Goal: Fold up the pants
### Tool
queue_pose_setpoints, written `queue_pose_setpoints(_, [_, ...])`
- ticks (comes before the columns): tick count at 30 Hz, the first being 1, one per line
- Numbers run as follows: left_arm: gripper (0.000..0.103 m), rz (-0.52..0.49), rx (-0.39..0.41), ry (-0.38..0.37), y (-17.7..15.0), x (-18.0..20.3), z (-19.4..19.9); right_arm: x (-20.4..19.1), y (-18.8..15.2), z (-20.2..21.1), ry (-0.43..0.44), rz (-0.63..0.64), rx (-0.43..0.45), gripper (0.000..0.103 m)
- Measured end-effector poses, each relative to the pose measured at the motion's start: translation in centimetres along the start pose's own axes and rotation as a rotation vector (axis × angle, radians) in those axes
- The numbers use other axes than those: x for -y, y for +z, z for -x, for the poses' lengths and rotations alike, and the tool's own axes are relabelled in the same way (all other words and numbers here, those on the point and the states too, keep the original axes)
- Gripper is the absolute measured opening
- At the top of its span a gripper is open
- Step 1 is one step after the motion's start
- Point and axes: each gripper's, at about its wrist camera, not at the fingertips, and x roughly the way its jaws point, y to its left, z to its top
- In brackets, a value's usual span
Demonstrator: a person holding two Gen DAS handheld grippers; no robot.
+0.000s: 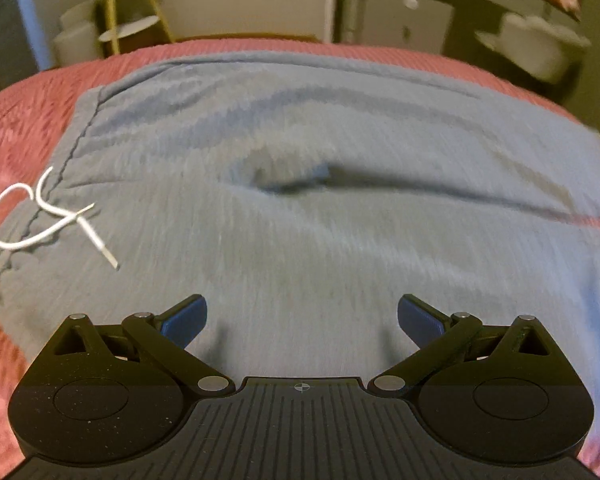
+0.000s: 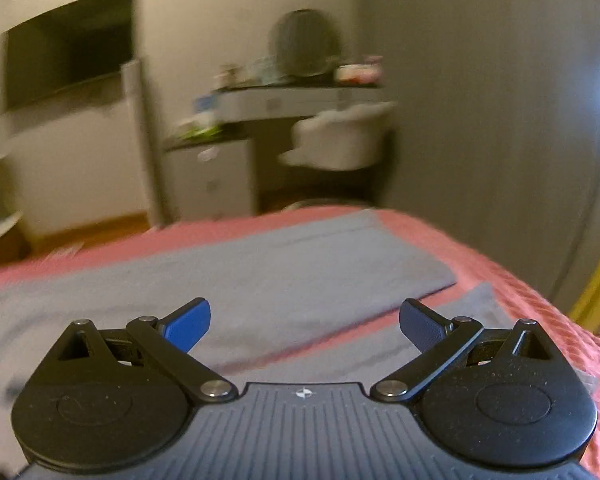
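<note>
Grey-blue pants (image 1: 300,160) lie spread flat on a red bedspread (image 1: 16,120). Their waistband with a white drawstring (image 1: 44,216) is at the left in the left wrist view. My left gripper (image 1: 302,320) is open and empty just above the upper part of the pants. In the right wrist view the two legs (image 2: 260,276) run toward the far edge of the bed, with a strip of red bedspread (image 2: 540,304) between them. My right gripper (image 2: 304,324) is open and empty above the nearer leg.
Beyond the bed stand a yellow tiered shelf (image 1: 128,12), a white cabinet (image 2: 212,176), a dark desk (image 2: 300,96) with a white chair (image 2: 340,140), and a wall television (image 2: 68,44). A grey wall (image 2: 500,120) is close on the right.
</note>
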Motion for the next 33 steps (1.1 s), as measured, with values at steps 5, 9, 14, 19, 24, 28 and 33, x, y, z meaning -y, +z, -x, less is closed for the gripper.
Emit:
queue_pose_setpoints(5, [0.103, 0.083, 0.027, 0.061, 2.2, -1.2, -3.9, -0.6, 2.5, -10.9, -0.044, 0.009, -0.117, 0.101])
queue_pose_setpoints(9, [0.103, 0.141, 0.084, 0.107, 2.3, -3.0, -6.1, -3.0, 5.1, -19.4, 0.004, -0.001, -0.214, 0.101])
queue_pose_setpoints(14, [0.103, 0.137, 0.151, 0.136, 1.5, -3.9, -7.2, -4.8, 8.1, -30.2, -0.006, -0.164, -0.410, 0.093])
queue_pose_setpoints(19, [0.103, 0.070, 0.179, 0.167, 1.3, -2.8, -8.1, -4.0, 9.1, -36.3, -0.082, -0.378, -0.469, 0.073])
queue_pose_setpoints(24, [0.103, 0.046, 0.218, 0.167, 0.9, -2.5, -8.6, -5.1, 9.0, -38.9, -0.120, -0.371, -0.500, 0.074])
queue_pose_setpoints(28, [0.103, 0.046, 0.227, 0.152, 0.8, -2.8, -8.6, -6.3, 8.4, -38.8, -0.230, -0.237, -0.501, 0.018])
queue_pose_setpoints(33, [0.103, 0.047, 0.198, 0.135, 1.0, -3.1, -8.4, -3.0, 8.0, -34.5, -0.071, -0.277, -0.441, 0.003])
